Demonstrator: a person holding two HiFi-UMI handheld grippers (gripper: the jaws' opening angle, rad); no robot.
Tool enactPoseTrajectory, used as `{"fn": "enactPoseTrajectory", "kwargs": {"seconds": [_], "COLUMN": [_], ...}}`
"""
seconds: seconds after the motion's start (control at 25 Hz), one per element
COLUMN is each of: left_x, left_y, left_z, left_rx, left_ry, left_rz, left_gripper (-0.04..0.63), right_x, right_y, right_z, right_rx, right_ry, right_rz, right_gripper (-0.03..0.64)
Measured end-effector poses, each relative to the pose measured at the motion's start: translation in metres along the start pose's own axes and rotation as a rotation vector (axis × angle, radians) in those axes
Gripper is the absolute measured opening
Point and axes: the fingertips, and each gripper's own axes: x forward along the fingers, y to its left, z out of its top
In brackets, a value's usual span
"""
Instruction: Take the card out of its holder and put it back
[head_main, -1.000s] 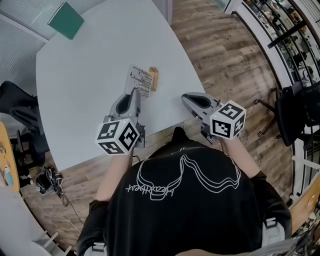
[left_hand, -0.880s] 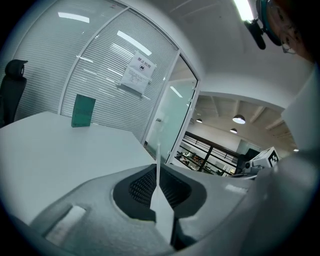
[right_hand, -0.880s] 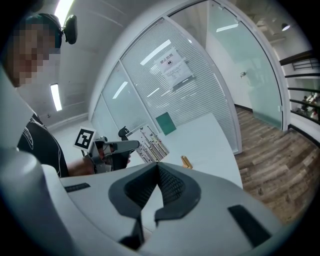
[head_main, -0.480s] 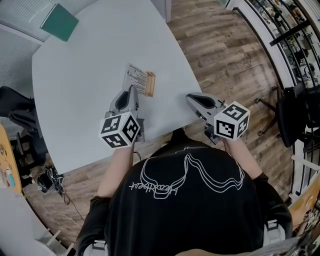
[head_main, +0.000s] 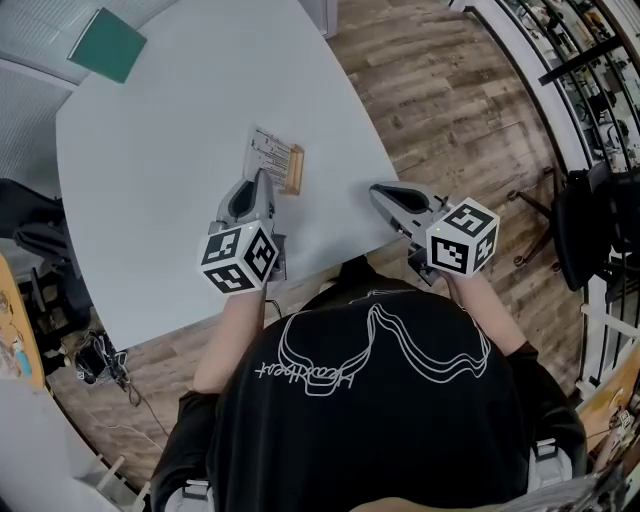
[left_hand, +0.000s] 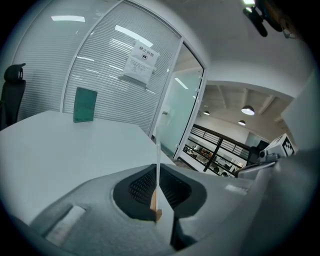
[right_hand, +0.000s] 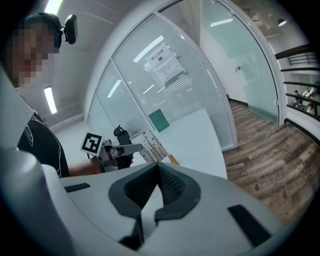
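Observation:
A white printed card has a small wooden holder along its right edge, on the white table. My left gripper reaches it from the near side. In the left gripper view the card runs edge-on between the jaws, which are shut on it, with the wooden holder low in the gap. My right gripper hovers over the table's near right edge, shut and holding nothing. The right gripper view shows the card, the holder and the left gripper's tips at the card.
A green pad lies at the table's far corner by a glass wall with blinds. A black chair stands left of the table and another far right on the wood floor.
The left gripper, the card and the holder have shifted slightly, and the holder's near end has swung a little. The right gripper has stayed about where it was.

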Motion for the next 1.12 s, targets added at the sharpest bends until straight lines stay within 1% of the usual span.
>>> {"fn": "enactPoseTrajectory", "kwargs": {"seconds": [0.36, 0.56, 0.72, 0.92, 1.12], "left_x": [0.000, 0.005, 0.007, 0.009, 0.009], "left_y": [0.003, 0.001, 0.001, 0.002, -0.003], "left_z": [-0.003, -0.001, 0.000, -0.005, -0.007], "left_rx": [0.000, 0.022, 0.025, 0.018, 0.043], "left_ry": [0.000, 0.001, 0.001, 0.018, 0.003], "left_rz": [0.010, 0.009, 0.011, 0.020, 0.027], "left_gripper": [0.025, 0.025, 0.025, 0.026, 0.026], "right_x": [0.001, 0.001, 0.000, 0.000, -0.002], "right_y": [-0.003, -0.006, -0.008, -0.008, -0.011], "right_z": [-0.002, -0.005, -0.006, -0.008, -0.012], "right_rx": [0.008, 0.018, 0.026, 0.031, 0.039], "right_ry": [0.001, 0.002, -0.001, -0.001, -0.002], "right_rz": [-0.001, -0.007, -0.013, -0.022, -0.028], "right_gripper": [0.006, 0.006, 0.006, 0.006, 0.006]}}
